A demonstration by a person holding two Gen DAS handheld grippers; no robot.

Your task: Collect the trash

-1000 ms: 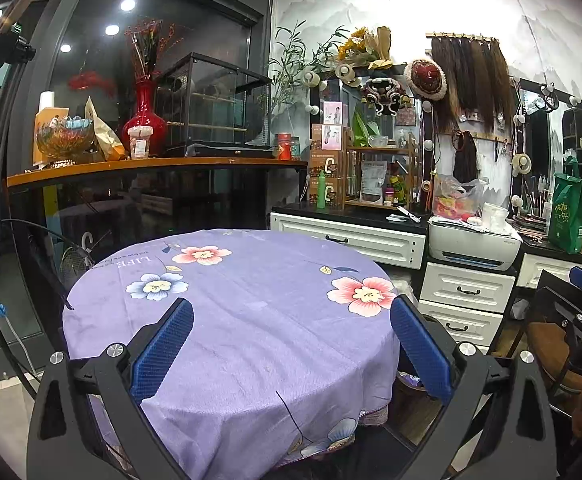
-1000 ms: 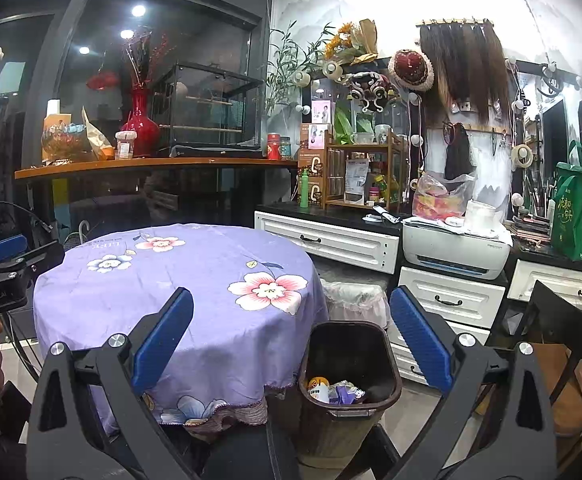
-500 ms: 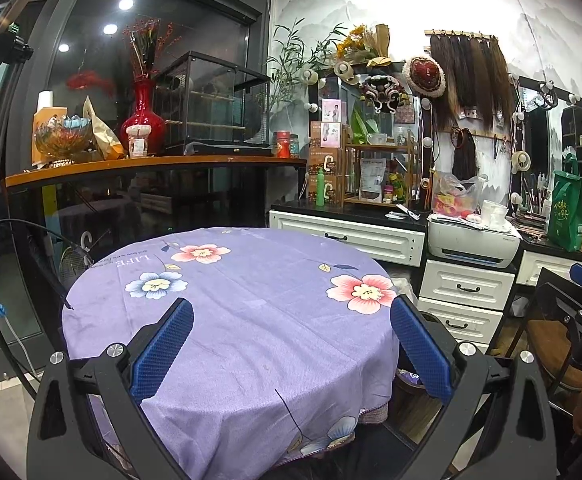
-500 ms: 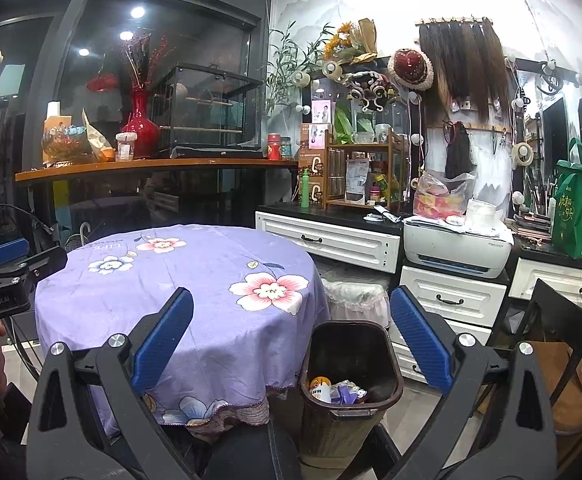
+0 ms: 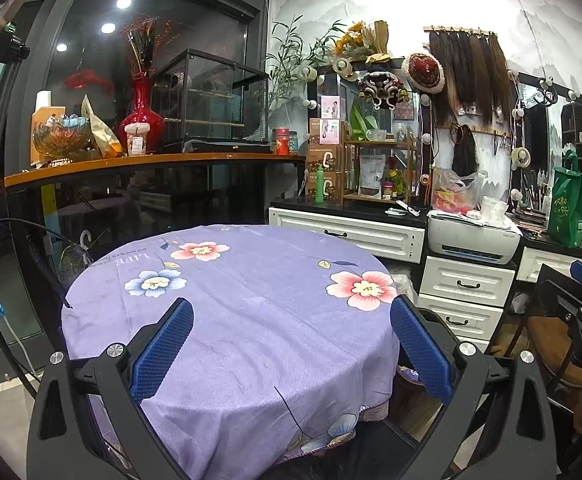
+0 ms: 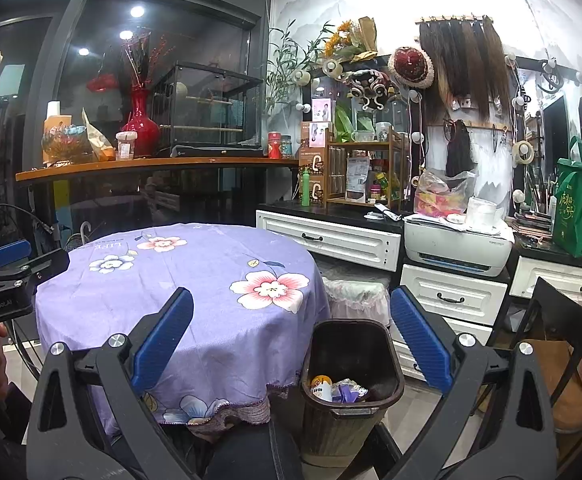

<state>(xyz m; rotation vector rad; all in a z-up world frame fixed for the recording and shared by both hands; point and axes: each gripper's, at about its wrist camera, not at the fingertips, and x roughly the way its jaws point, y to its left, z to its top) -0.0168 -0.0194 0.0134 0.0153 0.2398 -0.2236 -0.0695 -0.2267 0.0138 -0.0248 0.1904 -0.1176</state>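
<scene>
A dark brown trash bin point(image 6: 351, 364) stands on the floor to the right of the round table point(image 6: 195, 280), which wears a purple flowered cloth. Inside the bin lie a small bottle and crumpled wrappers point(image 6: 337, 388). My right gripper point(image 6: 291, 336) is open, held above and in front of the bin and the table's near edge, with nothing between its blue pads. My left gripper point(image 5: 291, 340) is open over the near half of the tablecloth point(image 5: 251, 312), holding nothing. No loose trash shows on the cloth. Each gripper appears at the other view's edge.
White drawer cabinets point(image 6: 331, 240) and a printer point(image 6: 457, 246) line the back right. A lace-covered stool point(image 6: 357, 294) stands behind the bin. A dark chair point(image 6: 571, 320) is at the far right. A wooden shelf point(image 5: 151, 162) with a red vase runs behind the table.
Both views have shifted only slightly; the grippers stay open and empty, and nothing on the table or in the bin has moved.
</scene>
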